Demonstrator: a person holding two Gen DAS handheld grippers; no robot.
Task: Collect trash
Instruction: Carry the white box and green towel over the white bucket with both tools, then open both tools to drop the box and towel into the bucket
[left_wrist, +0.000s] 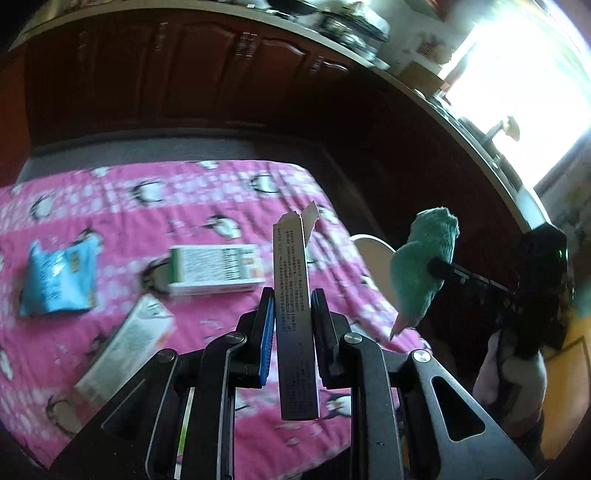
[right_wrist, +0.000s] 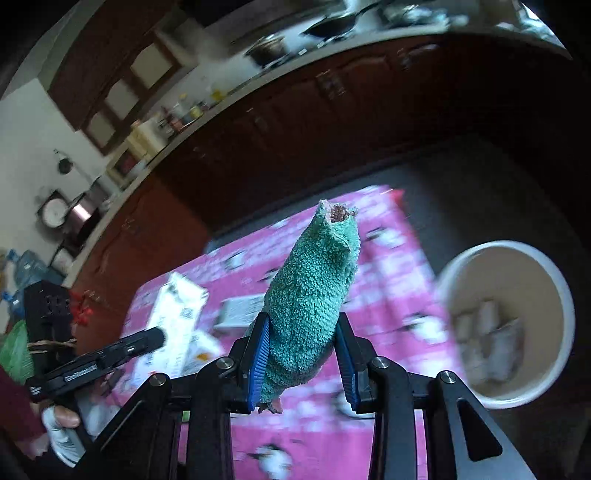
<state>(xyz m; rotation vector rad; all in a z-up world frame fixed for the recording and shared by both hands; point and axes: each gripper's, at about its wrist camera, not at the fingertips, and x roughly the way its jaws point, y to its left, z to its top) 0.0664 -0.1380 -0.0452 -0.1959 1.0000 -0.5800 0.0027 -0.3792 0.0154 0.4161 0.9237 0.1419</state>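
1. The left gripper (left_wrist: 293, 306) pinches a slim grey cardboard carton (left_wrist: 295, 325), flat-sided and covered in fine print, upright between its ribbed blue pads; the torn top flap juts above the fingertips.
2. The right gripper (right_wrist: 303, 332) is clamped on a teal sock (right_wrist: 314, 295) (fuzzy terry loops, pinkish at the open cuff), which sticks up past the fingers and droops below them.
3. Beyond the left fingers, on the pink penguin-print quilt (left_wrist: 207, 184), lie a green-and-white box (left_wrist: 216, 269), a crinkled blue wrapper (left_wrist: 61, 280) and a glossy grey packet (left_wrist: 125, 350).
4. Right of the right fingers stands a round cream bucket (right_wrist: 554, 295) holding pale crumpled scraps.
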